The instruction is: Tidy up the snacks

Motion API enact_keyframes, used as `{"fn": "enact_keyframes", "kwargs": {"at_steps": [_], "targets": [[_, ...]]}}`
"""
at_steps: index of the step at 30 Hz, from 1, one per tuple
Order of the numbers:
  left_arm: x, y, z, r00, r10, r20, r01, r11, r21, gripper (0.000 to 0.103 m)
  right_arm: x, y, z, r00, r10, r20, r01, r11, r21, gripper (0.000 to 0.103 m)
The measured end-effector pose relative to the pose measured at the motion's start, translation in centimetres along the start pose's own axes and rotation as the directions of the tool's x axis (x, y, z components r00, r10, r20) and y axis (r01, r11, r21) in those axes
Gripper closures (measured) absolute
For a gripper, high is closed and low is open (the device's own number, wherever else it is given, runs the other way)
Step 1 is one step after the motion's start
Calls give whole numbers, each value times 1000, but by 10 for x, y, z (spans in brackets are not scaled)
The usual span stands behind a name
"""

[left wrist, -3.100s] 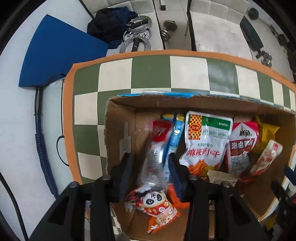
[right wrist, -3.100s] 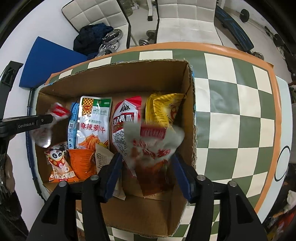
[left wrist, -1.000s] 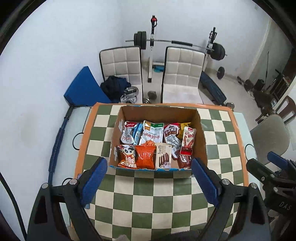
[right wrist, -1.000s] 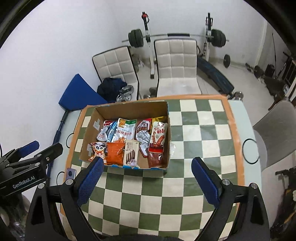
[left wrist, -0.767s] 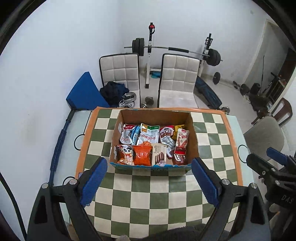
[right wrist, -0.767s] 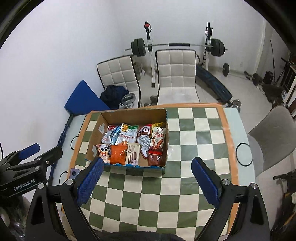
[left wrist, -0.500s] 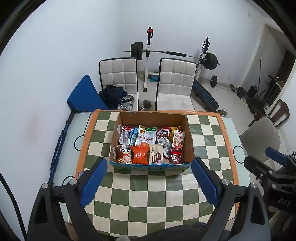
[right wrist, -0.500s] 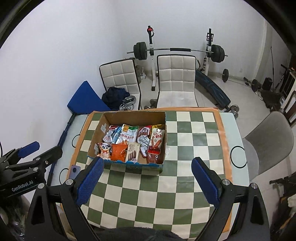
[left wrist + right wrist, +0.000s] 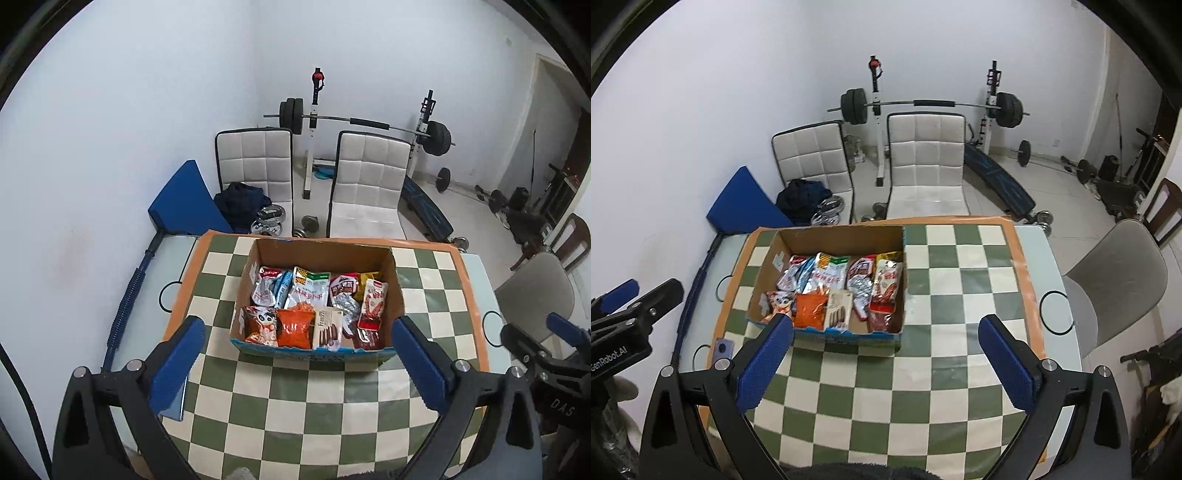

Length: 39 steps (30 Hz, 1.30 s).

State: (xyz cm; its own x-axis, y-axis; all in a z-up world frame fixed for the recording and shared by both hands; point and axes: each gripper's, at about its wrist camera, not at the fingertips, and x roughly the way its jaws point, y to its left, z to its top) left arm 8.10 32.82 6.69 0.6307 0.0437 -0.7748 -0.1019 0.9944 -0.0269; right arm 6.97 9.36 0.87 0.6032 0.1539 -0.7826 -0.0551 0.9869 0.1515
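An open cardboard box stands on the green-and-white checkered table. It holds several snack packets in two rows, among them a panda packet, an orange packet and a red-and-white packet. My left gripper is open and empty, high above the table's near side. My right gripper is open and empty too, held high to the right of the box.
Two white padded chairs and a barbell rack stand behind the table. A blue mat leans on the wall at left. A grey chair sits at the table's right. A phone lies near the left edge.
Both grippers let go of their packets in the box, opened wide and pulled back and up, far from the box. The view keeps widening.
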Motion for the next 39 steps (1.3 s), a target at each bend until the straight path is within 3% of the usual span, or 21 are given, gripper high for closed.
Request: {"fn": "enact_keyframes", "kwargs": {"at_steps": [10, 39], "targets": [[16, -6, -1, 1000, 22, -1, -22, 1000, 18, 0, 11, 1, 5, 999, -42, 32, 42, 999, 4, 0], [17, -13, 7, 999, 39, -3, -39, 998, 48, 0, 13, 1, 7, 998, -47, 34, 47, 999, 10, 0]]}}
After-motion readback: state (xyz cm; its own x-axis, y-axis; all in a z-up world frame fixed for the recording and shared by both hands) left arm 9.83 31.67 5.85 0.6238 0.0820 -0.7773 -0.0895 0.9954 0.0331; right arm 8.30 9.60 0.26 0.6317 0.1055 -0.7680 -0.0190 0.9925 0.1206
